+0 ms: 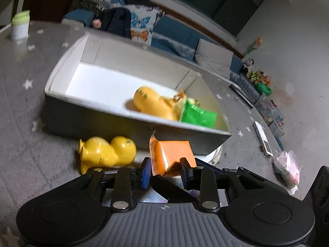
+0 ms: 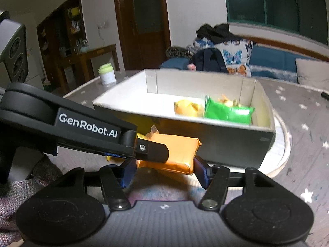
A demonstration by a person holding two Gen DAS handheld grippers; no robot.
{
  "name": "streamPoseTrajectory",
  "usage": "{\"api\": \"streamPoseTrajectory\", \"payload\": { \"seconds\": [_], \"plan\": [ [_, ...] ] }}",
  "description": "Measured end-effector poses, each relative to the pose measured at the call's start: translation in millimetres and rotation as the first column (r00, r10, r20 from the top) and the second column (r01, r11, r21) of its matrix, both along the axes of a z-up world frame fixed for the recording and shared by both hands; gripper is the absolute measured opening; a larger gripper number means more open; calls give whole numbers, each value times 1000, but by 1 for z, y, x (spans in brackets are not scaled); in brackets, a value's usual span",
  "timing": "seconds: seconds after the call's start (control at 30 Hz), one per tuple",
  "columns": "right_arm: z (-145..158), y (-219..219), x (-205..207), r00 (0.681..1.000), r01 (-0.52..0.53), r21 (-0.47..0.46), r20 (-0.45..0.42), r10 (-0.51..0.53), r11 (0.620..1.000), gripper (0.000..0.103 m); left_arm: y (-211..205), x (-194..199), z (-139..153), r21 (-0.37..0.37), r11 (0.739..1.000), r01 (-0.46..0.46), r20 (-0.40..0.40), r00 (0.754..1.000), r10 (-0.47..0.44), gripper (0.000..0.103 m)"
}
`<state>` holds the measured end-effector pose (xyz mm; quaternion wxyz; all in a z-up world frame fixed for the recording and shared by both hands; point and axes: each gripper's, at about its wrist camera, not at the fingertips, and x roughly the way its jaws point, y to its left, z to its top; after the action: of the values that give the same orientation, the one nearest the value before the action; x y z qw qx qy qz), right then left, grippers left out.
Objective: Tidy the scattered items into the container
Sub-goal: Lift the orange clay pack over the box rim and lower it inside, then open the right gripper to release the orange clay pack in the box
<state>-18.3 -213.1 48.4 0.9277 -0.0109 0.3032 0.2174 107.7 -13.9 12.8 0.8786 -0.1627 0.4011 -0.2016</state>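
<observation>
Orange packet (image 2: 170, 153) sits just in front of the box (image 2: 226, 142) on the worktop (image 1: 18, 107), between both hand-held grippers. Right hand-held gripper (image 2: 164, 171) clamped across its ends; left hand-held gripper (image 1: 164, 169) straddles it, can't tell if it's gripping. Both pitched down. Advice: lift clear of the near wall, then release inside.

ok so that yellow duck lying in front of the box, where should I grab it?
Probably across the duck at the narrow waist between round head and body. It lies on its side by the box, so come from above, fingers either side of the waist; the head and body are rounder and more likely to slip.
</observation>
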Motion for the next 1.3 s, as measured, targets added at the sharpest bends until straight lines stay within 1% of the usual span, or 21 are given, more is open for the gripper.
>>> {"api": "streamPoseTrajectory", "payload": {
  "seconds": [0.23, 0.33, 0.5, 0.67, 0.97, 1.3],
  "plan": [
    [25, 1, 1, 997, -7, 14, 83, 6, 1000, 61, -2, -2, 30, 26, 1000, -8, 104, 995, 5, 32],
    [33, 5, 10, 994, -14, 9, 108, 13, 1000, 61, -1, 5, 36, 30, 999, -21, 121, 993, 17, 32],
    [39, 13, 27, 992, -22, 13, 121, 21, 1000, 61, 0, 18, 41, 38, 998, -44, 140, 989, 38, 32],
    [39, 20, 45, 992, -30, 10, 123, 29, 999, 61, 4, 35, 39, 42, 997, -59, 135, 989, 53, 32],
    [29, 31, 71, 996, -30, 12, 88, 29, 999, 61, 10, 61, 28, 54, 996, -66, 102, 993, 60, 32],
    [16, 36, 85, 999, -26, 2, 48, 26, 1000, 62, 16, 76, 13, 47, 997, -67, 54, 996, 65, 32]
  ]
}}
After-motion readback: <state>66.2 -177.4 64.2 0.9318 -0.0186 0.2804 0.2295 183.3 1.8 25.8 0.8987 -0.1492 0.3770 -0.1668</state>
